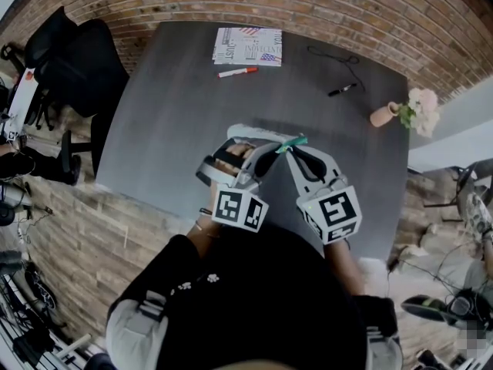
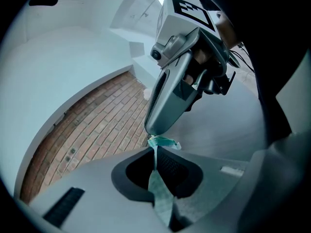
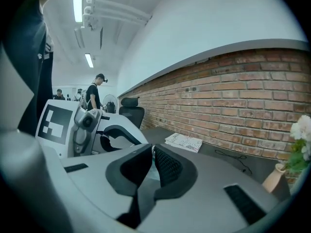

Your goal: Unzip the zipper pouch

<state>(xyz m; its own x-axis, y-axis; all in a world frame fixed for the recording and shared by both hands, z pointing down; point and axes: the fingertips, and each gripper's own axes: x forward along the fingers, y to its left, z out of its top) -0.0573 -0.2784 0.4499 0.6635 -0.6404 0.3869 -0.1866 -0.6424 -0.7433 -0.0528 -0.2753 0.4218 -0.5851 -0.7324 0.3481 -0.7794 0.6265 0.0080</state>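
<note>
Hiding mostly behind left gripper [image 1: 271, 151]: zipper pouch [image 1: 258, 132]

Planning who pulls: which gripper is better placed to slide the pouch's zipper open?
Right. The right gripper is closed on the green zipper tab, while the left gripper clamps the pouch, anchoring it against the pull.

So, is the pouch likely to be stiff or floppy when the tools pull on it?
Probably floppy: the pouch is pinched thin and creased between the left tool's pads. The small pull tab at the right tool's tip looks soft too, so it may slip under a hard pull.
</note>
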